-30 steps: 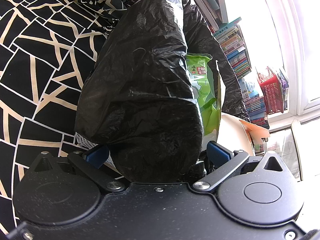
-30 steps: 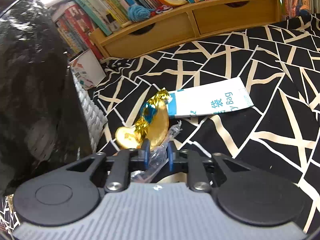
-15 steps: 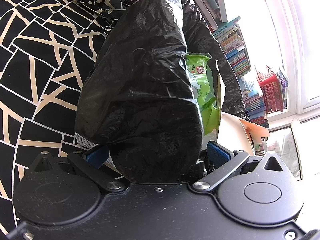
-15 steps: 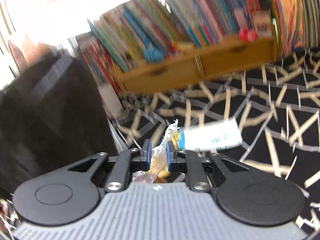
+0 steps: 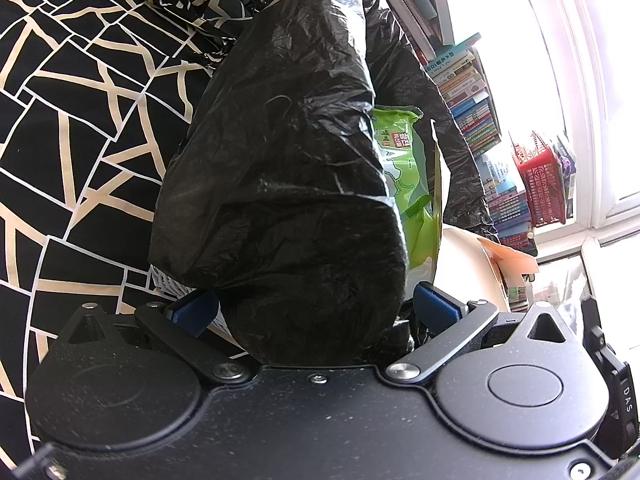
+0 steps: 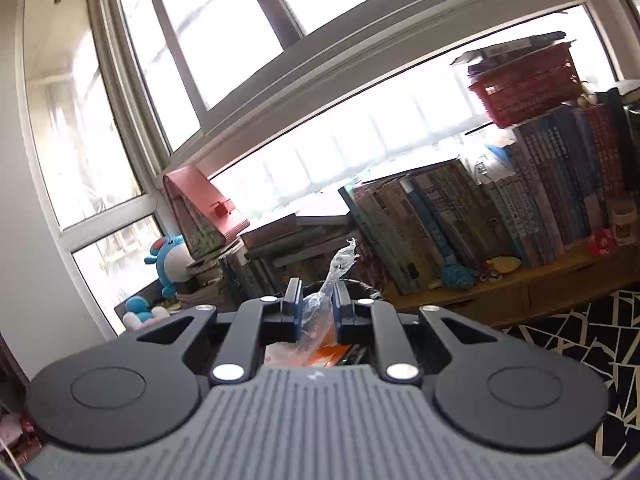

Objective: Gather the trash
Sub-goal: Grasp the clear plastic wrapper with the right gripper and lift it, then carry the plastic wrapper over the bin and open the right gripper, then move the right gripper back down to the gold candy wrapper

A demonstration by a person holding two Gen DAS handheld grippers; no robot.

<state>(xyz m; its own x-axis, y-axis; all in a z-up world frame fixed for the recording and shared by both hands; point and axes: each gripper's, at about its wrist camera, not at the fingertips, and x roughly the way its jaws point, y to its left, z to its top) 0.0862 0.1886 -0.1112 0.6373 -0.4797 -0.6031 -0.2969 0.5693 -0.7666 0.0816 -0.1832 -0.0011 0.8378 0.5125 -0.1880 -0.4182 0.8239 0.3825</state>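
A black trash bag (image 5: 280, 168) lines a white ribbed bin (image 5: 168, 282), and a green snack packet (image 5: 404, 176) stands inside it. My left gripper (image 5: 316, 308) is open, with its blue pads (image 5: 436, 308) spread wide on either side of the bag's bulging near side. My right gripper (image 6: 318, 300) is shut on a crumpled clear plastic wrapper (image 6: 340, 264), whose twisted end sticks up above the fingers. It hangs over the bag's dark rim (image 6: 356, 285), with orange trash (image 6: 332, 346) showing below the fingers.
A black-and-cream patterned cover (image 5: 80, 128) lies left of the bin. Rows of books (image 6: 500, 216) on a wooden shelf (image 6: 520, 292), a red basket (image 6: 528, 88), soft toys (image 6: 168, 264) and a large window (image 6: 240, 40) stand behind it.
My right gripper has lifted the wrapper off the patterned cover and swung it up over the bin, so it faces the window. The left gripper and the bag have not moved.
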